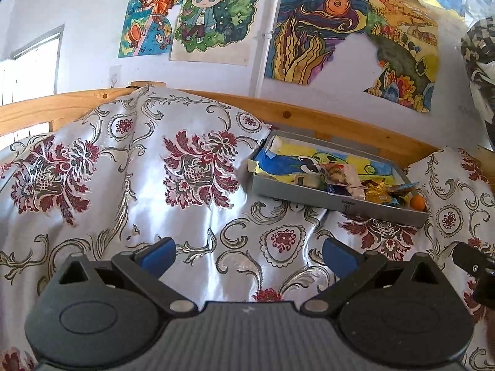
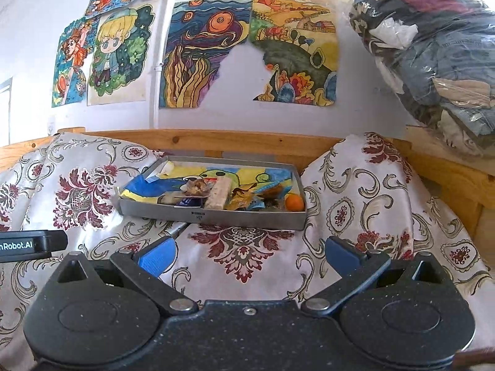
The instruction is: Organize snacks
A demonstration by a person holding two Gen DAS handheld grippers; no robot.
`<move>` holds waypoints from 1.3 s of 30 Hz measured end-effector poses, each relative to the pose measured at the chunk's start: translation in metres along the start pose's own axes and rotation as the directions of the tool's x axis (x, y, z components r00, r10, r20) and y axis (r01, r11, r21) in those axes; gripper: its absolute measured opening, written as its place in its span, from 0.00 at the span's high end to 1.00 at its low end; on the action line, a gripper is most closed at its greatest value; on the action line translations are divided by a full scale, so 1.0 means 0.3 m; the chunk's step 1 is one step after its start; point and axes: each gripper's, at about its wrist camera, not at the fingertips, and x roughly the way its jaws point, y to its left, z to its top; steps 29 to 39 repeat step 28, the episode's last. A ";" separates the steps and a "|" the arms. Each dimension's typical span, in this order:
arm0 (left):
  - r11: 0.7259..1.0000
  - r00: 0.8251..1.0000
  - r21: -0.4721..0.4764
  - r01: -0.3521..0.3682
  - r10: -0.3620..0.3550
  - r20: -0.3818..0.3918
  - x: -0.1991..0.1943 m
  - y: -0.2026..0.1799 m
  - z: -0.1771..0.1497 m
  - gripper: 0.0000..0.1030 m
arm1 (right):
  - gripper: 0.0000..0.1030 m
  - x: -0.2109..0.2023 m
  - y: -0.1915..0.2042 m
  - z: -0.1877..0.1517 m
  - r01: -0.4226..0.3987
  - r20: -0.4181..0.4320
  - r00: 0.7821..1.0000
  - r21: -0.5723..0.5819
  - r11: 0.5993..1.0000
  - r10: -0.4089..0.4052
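A floral bedspread [image 2: 241,247] is carrying a grey tray [image 2: 247,216] of jumbled, hard-to-identify snacks [image 2: 235,194]; left gripper [image 1: 249,256] and right gripper [image 2: 249,255] are hovering released, empty.

A tray [image 2: 213,216] sits on the draped cloth [image 2: 247,253], just before the wooden rail [image 2: 216,139]. Snacks [image 2: 235,194] lie heaped in the tray's near right part, a small round fruit [image 2: 294,202] in its right corner. Behind the tray, drawings [image 2: 201,52] hang on the wall; a bagged bundle [image 2: 433,55] rests to its right.

Snack wrappers [image 2: 244,199] overlap, perhaps hiding others; labels unreadable.
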 end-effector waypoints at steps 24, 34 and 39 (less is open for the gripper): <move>0.999 0.999 0.020 -0.035 0.035 -0.016 0.002 0.008 0.001 0.01 | 0.01 0.013 0.019 -0.012 -0.032 -0.023 0.999 -0.032 0.999 0.031; 0.999 0.999 0.022 -0.040 0.040 -0.009 -0.001 0.007 -0.002 0.01 | 0.01 0.017 0.026 -0.015 -0.035 -0.030 0.999 -0.040 0.999 0.034; 0.999 0.999 0.022 -0.040 0.040 -0.009 -0.001 0.007 -0.002 0.01 | 0.01 0.017 0.026 -0.015 -0.035 -0.030 0.999 -0.040 0.999 0.034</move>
